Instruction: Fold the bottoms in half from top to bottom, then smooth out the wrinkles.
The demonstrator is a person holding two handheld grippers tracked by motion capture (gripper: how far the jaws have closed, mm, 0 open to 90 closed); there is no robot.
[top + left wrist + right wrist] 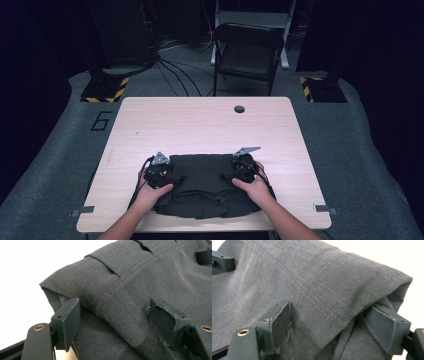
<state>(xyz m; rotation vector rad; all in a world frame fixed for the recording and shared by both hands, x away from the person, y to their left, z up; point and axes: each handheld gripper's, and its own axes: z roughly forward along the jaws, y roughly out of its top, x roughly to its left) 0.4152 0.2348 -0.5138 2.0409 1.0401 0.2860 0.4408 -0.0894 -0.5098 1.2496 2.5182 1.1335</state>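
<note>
Our two hands [150, 192] reach in low, one gripper each. Dark grey cloth [205, 185] lies folded on near part of wooden table [200, 120]. Left gripper [120, 322] at cloth's left end, jaws apart, fold of cloth between them. Right gripper [337, 327] at right end, same way, jaws apart around fold. We think cloth could slip out or unfold if jaws close on just top layer. We read "6" [101, 121] on floor.

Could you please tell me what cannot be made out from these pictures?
- High view: the garment's type; it is dark and folded.
- High view: the near table edge under the cloth and forearms.
- Left gripper view: the right tongs, cut off by the frame edge.
- Both gripper views: the tabletop, washed out white.
</note>
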